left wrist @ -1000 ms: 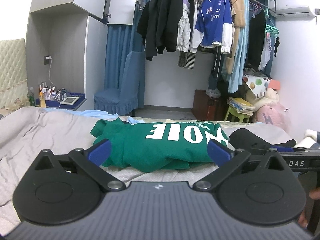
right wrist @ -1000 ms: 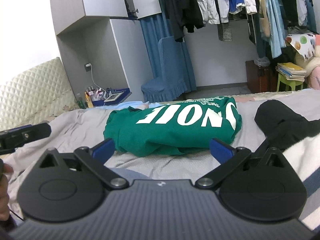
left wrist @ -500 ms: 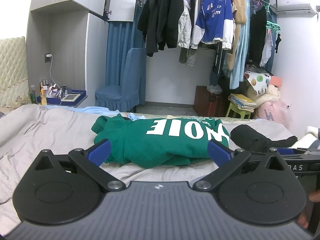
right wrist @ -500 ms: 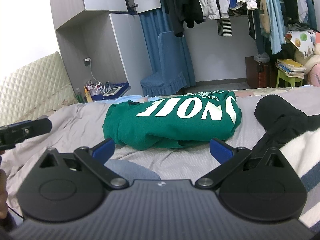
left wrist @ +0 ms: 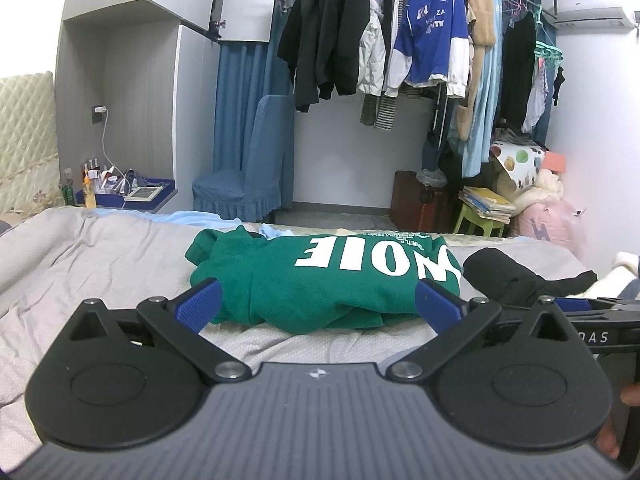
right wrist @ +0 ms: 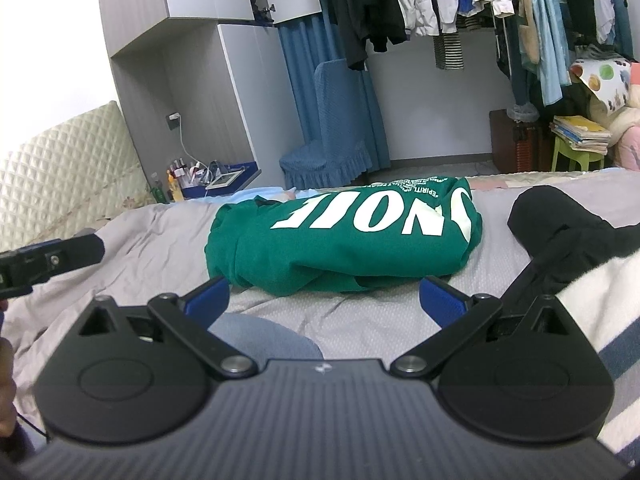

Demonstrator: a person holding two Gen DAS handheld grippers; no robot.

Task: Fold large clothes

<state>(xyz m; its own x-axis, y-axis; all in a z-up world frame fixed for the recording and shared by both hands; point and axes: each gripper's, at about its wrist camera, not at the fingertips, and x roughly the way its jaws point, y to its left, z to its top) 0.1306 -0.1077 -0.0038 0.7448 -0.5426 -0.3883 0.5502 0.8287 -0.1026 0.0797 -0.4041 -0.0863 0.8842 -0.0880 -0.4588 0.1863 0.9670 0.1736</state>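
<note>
A green sweatshirt (left wrist: 320, 284) with white letters lies folded into a thick bundle on the grey bed sheet (left wrist: 88, 256). My left gripper (left wrist: 318, 306) hovers just short of its near edge, open, with nothing between the blue pads. In the right wrist view the same green sweatshirt (right wrist: 344, 248) lies ahead of my right gripper (right wrist: 324, 298), which is also open and holds nothing. The left gripper's tip (right wrist: 52, 258) shows at that view's left edge, and the right gripper's body (left wrist: 592, 320) shows at the left view's right edge.
A black garment (right wrist: 560, 232) lies right of the sweatshirt, with a white and navy striped cloth (right wrist: 600, 312) nearer. A blue-grey cloth (right wrist: 260, 336) sits below my right gripper. Beyond the bed stand a blue chair (left wrist: 248, 176), a clothes rail (left wrist: 420, 40) and a cluttered bedside table (left wrist: 132, 194).
Both grippers have drawn back and risen slightly from the sweatshirt, staying open. The green bundle has not moved.
</note>
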